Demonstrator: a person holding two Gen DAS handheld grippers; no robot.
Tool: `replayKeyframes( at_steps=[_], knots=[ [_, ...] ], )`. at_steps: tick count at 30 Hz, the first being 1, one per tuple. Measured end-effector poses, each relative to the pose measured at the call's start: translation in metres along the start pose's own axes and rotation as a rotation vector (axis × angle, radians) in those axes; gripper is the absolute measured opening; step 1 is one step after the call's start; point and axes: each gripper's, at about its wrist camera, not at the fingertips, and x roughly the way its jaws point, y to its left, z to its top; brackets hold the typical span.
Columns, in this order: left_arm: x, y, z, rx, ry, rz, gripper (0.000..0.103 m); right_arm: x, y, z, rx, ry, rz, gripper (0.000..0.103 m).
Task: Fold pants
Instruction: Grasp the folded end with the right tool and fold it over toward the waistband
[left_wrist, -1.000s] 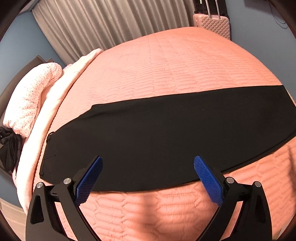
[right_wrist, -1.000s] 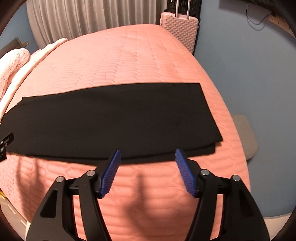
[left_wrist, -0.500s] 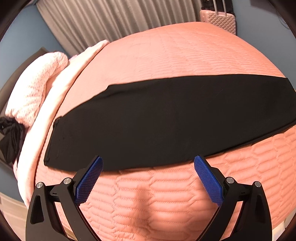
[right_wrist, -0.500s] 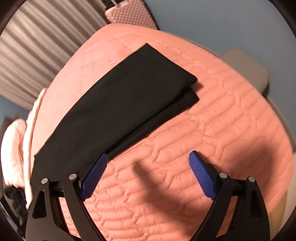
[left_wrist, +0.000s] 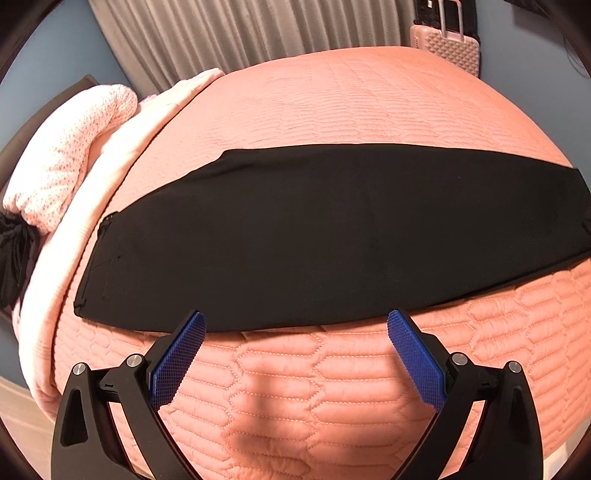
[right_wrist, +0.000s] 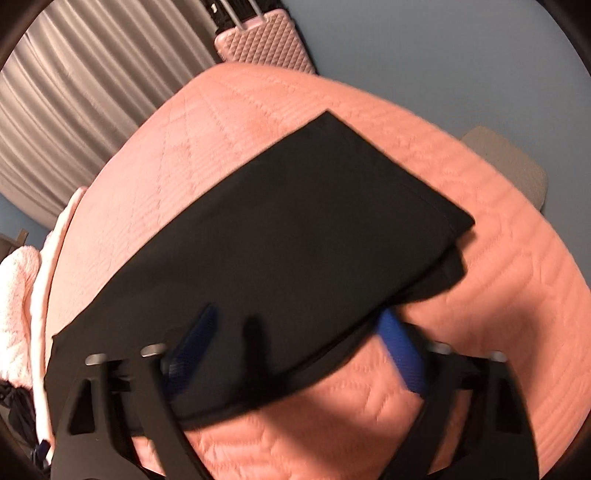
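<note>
Black pants (left_wrist: 332, 236) are lying flat across the frame's middle on the pink quilted bed (left_wrist: 332, 92). Left gripper (left_wrist: 295, 325) is hovering spread at their near edge. Right gripper (right_wrist: 299, 325), blurred, has just been closing, pants edge between its 2 pads; grip uncertain.

Your left gripper (left_wrist: 295, 334) is a black frame of angular, triangular-cutout arms, each carrying two round silver screw heads near the top. Its fingers (left_wrist: 177, 363) end in flat royal-blue pads with a fine gridded, knurled texture, set at a slant on the black plastic. Your right gripper (right_wrist: 299, 334) is built alike: the same matte black arms with triangular openings, paired silver screws and blue textured pads (right_wrist: 402, 354), blurred in its own view.
</note>
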Motion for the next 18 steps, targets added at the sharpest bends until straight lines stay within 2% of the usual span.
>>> replayKeyframes(
  at_steps=[1,2,3,5,8,11,14,15,17,18],
  knots=[
    [0.002,0.005,-0.001,-0.014,0.005,-0.003,0.098,0.001,-0.003,0.004,0.016,-0.003,-0.014,0.027],
    [0.006,0.013,-0.002,-0.030,0.017,-0.006,0.098,0.001,-0.005,0.008,0.042,-0.005,0.014,0.015],
    [0.008,0.018,-0.003,-0.038,0.024,-0.005,0.098,-0.002,-0.003,0.010,0.043,-0.011,0.028,0.010],
    [0.013,0.031,-0.007,-0.058,0.033,0.008,0.098,-0.015,0.017,0.015,-0.035,-0.048,0.022,0.009],
    [0.019,0.051,-0.014,-0.088,0.046,0.029,0.098,-0.045,0.077,0.020,-0.203,-0.103,0.073,0.007],
    [0.022,0.071,-0.022,-0.126,0.054,0.039,0.098,-0.073,0.167,0.008,-0.432,-0.128,0.179,0.007],
    [0.023,0.095,-0.032,-0.187,0.064,0.039,0.098,-0.080,0.258,-0.031,-0.657,-0.082,0.301,0.007],
    [0.024,0.100,-0.034,-0.201,0.066,0.039,0.098,-0.077,0.291,-0.054,-0.747,-0.047,0.351,0.007],
    [0.025,0.114,-0.041,-0.233,0.073,0.036,0.098,-0.064,0.332,-0.094,-0.881,0.015,0.388,0.007],
    [0.027,0.123,-0.044,-0.253,0.083,0.036,0.098,-0.047,0.351,-0.119,-0.934,0.079,0.400,0.007]
  ],
)
